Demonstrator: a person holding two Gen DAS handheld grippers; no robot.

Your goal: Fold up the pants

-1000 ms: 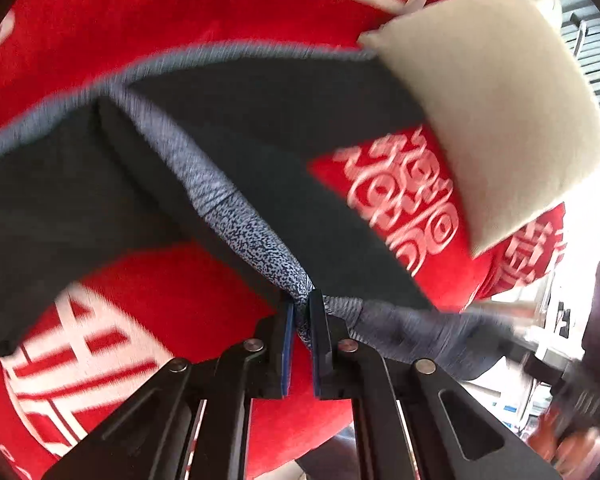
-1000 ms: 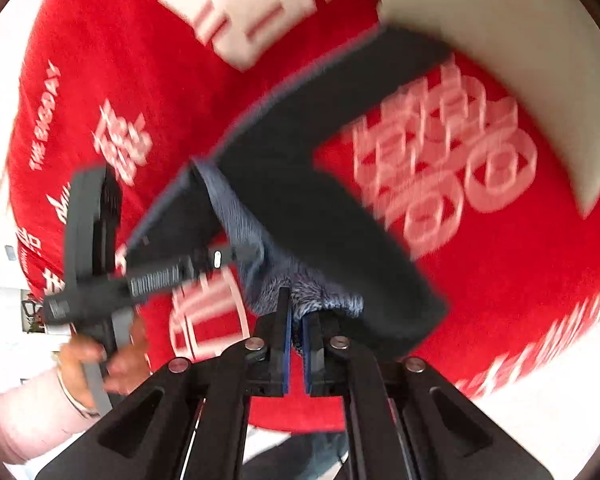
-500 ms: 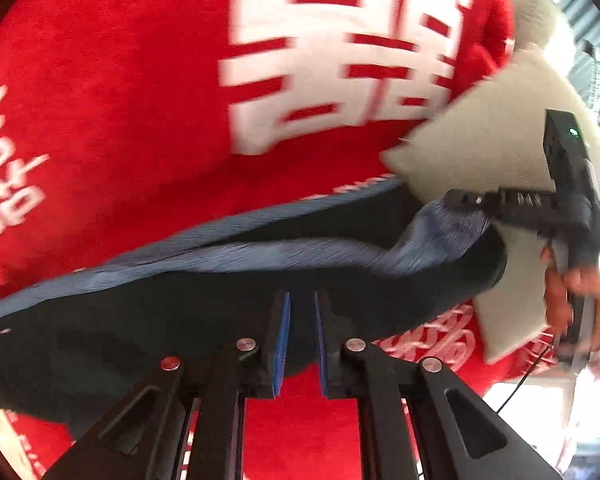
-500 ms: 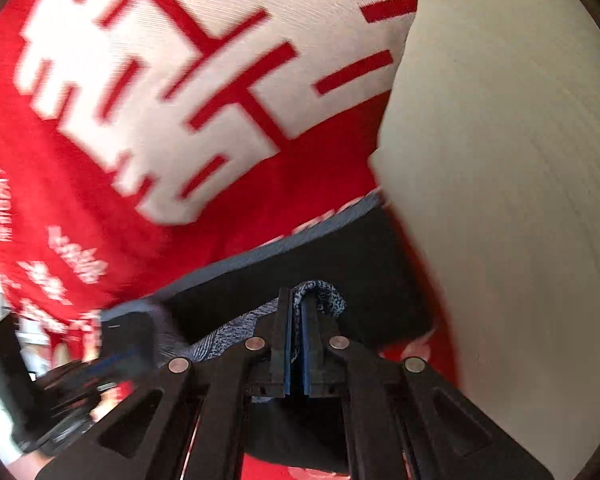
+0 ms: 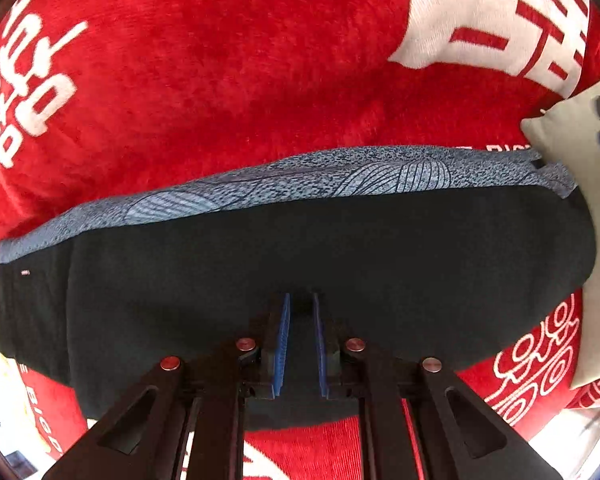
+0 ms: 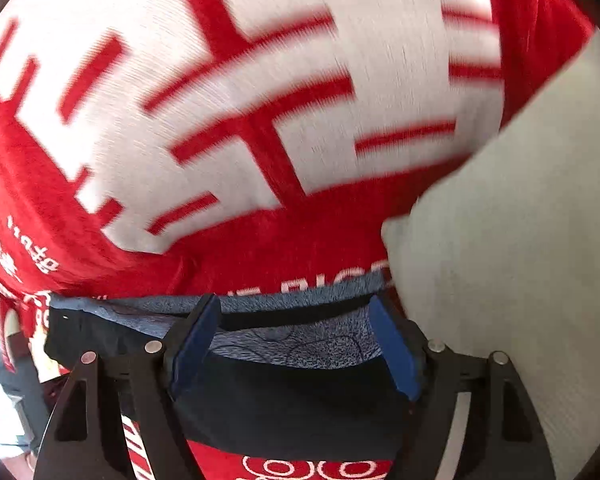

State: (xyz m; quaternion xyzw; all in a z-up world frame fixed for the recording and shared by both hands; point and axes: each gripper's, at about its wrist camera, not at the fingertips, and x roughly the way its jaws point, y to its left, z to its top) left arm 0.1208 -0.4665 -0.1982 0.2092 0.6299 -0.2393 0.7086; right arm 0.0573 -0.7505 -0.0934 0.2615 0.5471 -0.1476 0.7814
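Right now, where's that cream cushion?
The cream cushion lies on the red blanket at the right of both views, touching the folded pants' right end.

Pants [image 5: 300, 264] flat on red blanket [image 5: 228, 92]; left hand-held gripper [image 5: 300, 320] slightly parted above.

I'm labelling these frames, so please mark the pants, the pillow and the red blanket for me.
pants [image 5: 340, 264]: left wrist view, on the dark folded cloth.
pillow [image 6: 520, 240]: right wrist view, on its pale face.
red blanket [image 5: 220, 80]: left wrist view, on a bare red patch above the pants.
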